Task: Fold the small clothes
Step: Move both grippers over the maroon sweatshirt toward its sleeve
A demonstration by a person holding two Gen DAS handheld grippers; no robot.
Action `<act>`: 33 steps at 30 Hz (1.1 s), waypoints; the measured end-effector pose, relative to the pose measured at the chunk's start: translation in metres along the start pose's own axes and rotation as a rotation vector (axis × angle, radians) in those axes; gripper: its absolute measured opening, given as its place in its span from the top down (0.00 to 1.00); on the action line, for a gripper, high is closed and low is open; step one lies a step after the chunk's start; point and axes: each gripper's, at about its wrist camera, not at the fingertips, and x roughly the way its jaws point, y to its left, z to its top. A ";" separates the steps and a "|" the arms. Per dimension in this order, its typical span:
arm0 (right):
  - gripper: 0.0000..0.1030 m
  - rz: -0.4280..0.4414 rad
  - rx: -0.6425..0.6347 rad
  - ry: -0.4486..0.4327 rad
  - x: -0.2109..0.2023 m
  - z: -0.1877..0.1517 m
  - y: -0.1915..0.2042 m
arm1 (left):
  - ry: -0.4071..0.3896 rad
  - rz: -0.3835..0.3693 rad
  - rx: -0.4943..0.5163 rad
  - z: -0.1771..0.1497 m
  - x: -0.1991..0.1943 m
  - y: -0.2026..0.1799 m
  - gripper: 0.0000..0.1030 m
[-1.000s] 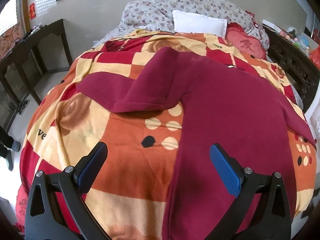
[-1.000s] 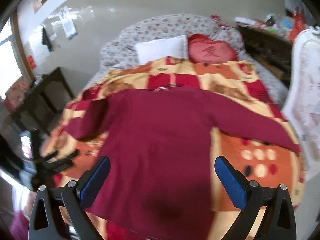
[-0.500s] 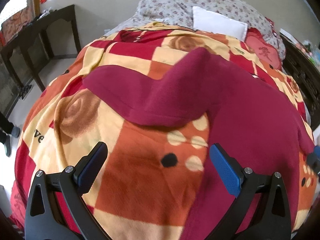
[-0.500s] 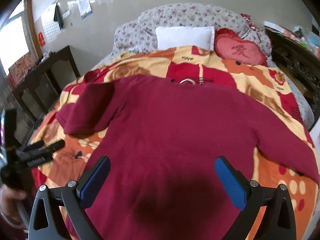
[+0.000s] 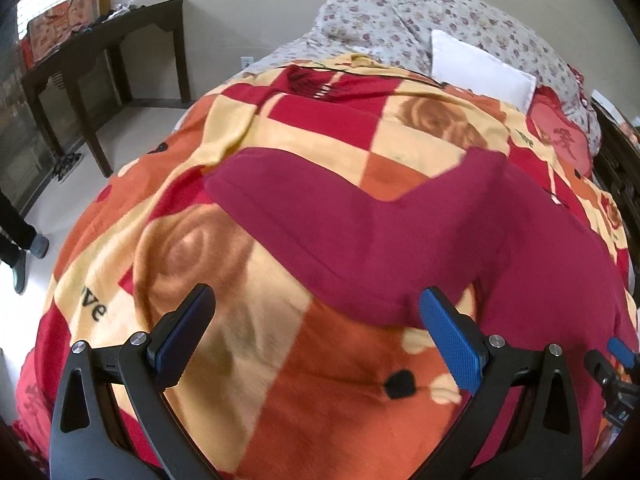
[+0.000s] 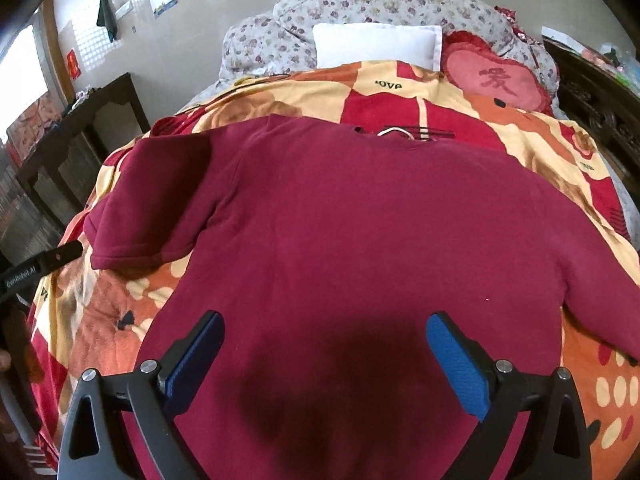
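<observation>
A dark red long-sleeved top [image 6: 360,220] lies spread flat on a patterned red, orange and yellow blanket [image 6: 500,120] on a bed. Its left sleeve [image 5: 320,220] reaches out to the left. My left gripper [image 5: 316,332] is open and empty, just above the blanket in front of that sleeve's lower edge. My right gripper [image 6: 324,356] is open and empty, hovering over the lower body of the top. The left gripper's tip also shows in the right wrist view [image 6: 60,256] near the sleeve cuff.
A white pillow [image 6: 376,46], a red heart cushion [image 6: 496,76] and a floral duvet [image 6: 360,4] lie at the bed's head. A dark wooden table [image 5: 100,52] stands left of the bed. A person's feet [image 5: 24,252] stand on the floor at left.
My left gripper has moved left and forward toward the left sleeve. My right gripper has moved closer over the body of the top. Both stay open.
</observation>
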 end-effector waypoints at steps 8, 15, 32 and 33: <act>0.03 0.012 -0.020 0.011 0.008 -0.001 0.008 | -0.001 -0.007 -0.128 0.017 0.015 0.040 0.01; 0.03 0.024 -0.030 0.033 0.017 0.000 0.012 | 0.017 -0.020 -0.247 0.026 0.037 0.063 0.04; 0.03 0.025 -0.049 0.046 0.024 0.000 0.014 | 0.018 -0.008 -0.218 0.038 0.054 0.050 0.06; 0.03 0.022 -0.048 0.042 0.024 0.001 0.014 | 0.025 -0.011 -0.210 0.039 0.057 0.047 0.13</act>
